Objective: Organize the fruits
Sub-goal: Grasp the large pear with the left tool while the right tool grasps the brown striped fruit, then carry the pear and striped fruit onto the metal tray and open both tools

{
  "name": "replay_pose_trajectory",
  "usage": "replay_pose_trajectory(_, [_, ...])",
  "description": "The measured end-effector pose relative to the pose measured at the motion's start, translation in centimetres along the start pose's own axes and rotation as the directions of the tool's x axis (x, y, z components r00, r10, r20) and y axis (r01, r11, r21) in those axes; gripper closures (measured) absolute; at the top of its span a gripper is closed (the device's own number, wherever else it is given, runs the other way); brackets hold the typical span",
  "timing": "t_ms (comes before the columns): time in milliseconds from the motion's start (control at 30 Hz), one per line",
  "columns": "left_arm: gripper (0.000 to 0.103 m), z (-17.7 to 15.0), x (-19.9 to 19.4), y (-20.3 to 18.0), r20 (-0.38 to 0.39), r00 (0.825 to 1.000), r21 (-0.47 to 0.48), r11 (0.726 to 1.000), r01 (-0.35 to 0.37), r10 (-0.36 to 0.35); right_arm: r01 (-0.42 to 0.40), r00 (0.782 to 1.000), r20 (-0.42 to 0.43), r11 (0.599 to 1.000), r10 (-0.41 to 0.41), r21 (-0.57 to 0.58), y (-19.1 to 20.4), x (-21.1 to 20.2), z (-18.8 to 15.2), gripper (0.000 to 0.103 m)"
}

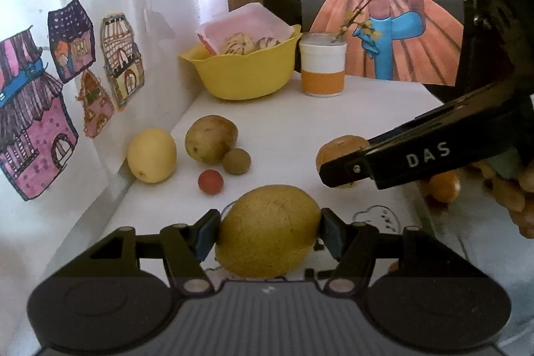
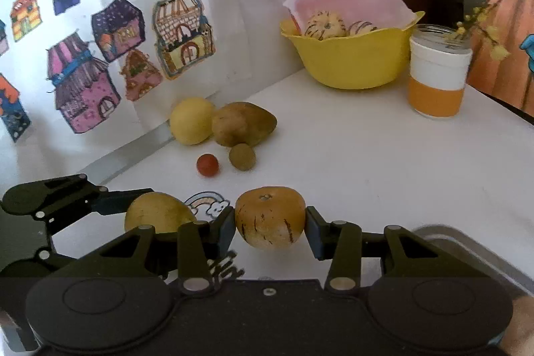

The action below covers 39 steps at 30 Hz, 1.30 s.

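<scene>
Fingers [image 1: 209, 234] of the left gripper [image 1: 268, 232] clenched on a big yellow-green fruit [image 1: 268, 231] — pads pressed on its two ends, long axis running straight across from pad to pad, fruit carried low over the counter [image 1: 333, 122]. Looks heavy for its size, rind firm and faintly pitted, so decent friction; gripping end to end on an oval risks a pivot, better taken across the fat middle. Over on the right gripper [image 2: 269, 219], fingers [image 2: 227, 227] bracketing a striped orange melon [image 2: 269, 217], left pad touching, right pad just beside the skin or barely on it — cannot tell for sure whether it is gripped. Stem scar pointing up, squat and nearly round, no real long axis; smooth skin, likely slippery, probably bruises under a hard squeeze. Hold at the widest belt seems right.

Further out, loose on the counter: small red fruit [image 1: 210, 182], small olive-brown fruit [image 1: 236, 161] just beside a brown potato-shaped fruit [image 1: 211, 139] lying on its side, long axis roughly across the right wrist view, narrow end to the right. Pale yellow fruit [image 1: 152, 154] next to it, close against the paper wall [image 1: 50, 72]. Small ones light, liable to roll.

At the back, yellow bowl [image 1: 243, 75] with a pink-lined paper and striped fruits inside, white-and-orange cup [image 1: 322, 69] just beside it holding a flowering twig. Grey tray rim [image 2: 467, 242] at near right, more fruit there in the left wrist view.
</scene>
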<state>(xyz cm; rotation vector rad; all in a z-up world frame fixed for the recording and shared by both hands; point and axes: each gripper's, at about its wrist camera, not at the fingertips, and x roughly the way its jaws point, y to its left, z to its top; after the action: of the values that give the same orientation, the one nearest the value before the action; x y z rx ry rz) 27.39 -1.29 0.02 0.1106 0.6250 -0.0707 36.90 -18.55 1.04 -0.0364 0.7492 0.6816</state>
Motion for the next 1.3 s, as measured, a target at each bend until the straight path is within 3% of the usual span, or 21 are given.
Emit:
replay_pose_trajectory(300, [0.035,0.6,-2.7,-2.4,0.035,0.998,-0.001,0.999,0.051,-0.051,0.027,0.997,0.072,0.999,-0.030,0.033,0.5,-6.8,-2.6,0.057])
replay_pose_trajectory(700, [0.036,1.2,-4.2,-8.6,0.041,0.983,0.052,0.982,0.179,-0.182,0.117,0.988,0.084,0.980,-0.131,0.158,-2.2,-14.5,-10.2,0.057])
replay_pose_trajectory(967, [0.036,1.0,-2.9,-12.3,0.003,0.977,0.081,0.973,0.214,-0.215,0.193,0.973,0.091,0.966,-0.211,0.171,-4.5,-15.6,-12.9,0.057])
replay_pose_trajectory(1300, [0.037,0.9,-0.5,-13.6,-0.041,0.979,0.078,0.976,0.202,-0.199,0.240,0.956,0.133,0.958,-0.262,0.158,-5.9,-14.6,-13.9,0.057])
